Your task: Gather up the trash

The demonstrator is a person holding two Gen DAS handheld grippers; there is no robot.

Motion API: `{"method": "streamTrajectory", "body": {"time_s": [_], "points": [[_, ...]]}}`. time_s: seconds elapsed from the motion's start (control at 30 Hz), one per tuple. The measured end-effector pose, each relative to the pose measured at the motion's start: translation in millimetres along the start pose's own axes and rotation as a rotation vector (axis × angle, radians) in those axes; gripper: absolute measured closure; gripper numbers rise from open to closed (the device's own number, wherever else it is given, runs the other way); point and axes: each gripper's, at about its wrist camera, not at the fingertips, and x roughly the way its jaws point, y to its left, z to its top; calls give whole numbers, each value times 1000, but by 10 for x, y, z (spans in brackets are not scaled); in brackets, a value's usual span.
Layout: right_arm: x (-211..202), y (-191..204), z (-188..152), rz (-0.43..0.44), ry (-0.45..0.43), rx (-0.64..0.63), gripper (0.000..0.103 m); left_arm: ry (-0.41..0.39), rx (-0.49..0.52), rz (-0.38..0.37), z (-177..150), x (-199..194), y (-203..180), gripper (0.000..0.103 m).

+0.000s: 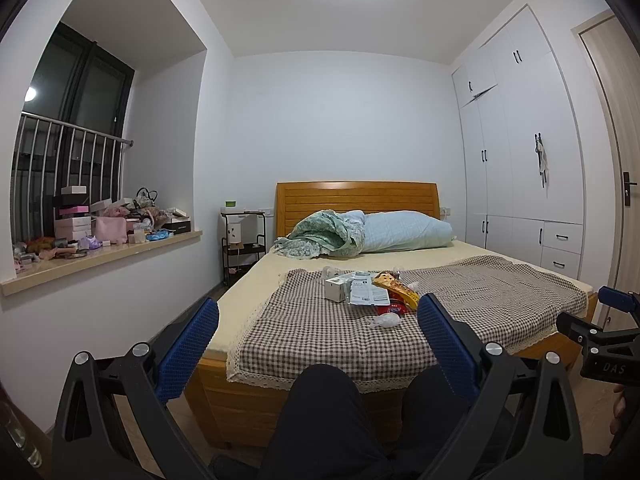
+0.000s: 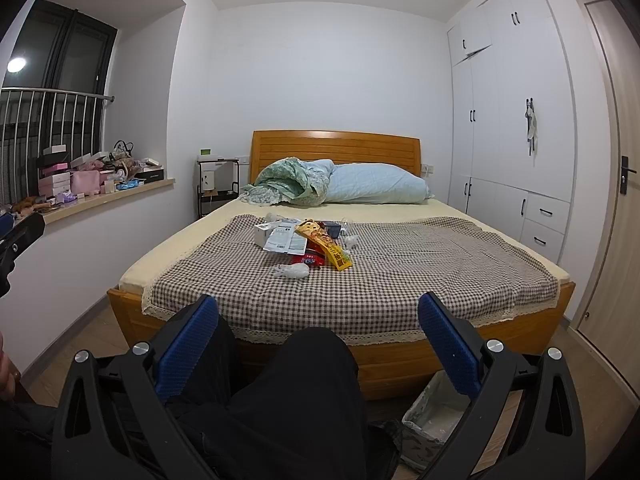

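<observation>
Brown-checked cloth [image 2: 400, 264] — perhaps yellow wrapper [image 2: 326, 246]

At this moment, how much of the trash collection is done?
Nothing looks collected yet. The left gripper and right gripper are both open and empty, held short of the bed. Left to do: the white box, papers, yellow wrapper and crumpled plastic all lie on the checked cloth. The bin waits on the floor.

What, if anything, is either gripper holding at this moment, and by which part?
Nothing is held. The left gripper and right gripper both stand wide open and empty, short of the bed; the trash pile lies untouched on the checked cloth.
</observation>
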Motion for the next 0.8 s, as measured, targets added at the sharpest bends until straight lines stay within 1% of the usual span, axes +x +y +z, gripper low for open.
{"method": "streamTrajectory", "body": {"time_s": [0.37,0.8], "points": [[-11,-15,7,-2,1,0,7,-4,2,2,66,-51,-15,7],[0,-24,6,-1,10,2,7,-8,4,2,46,-52,-18,7]]}}
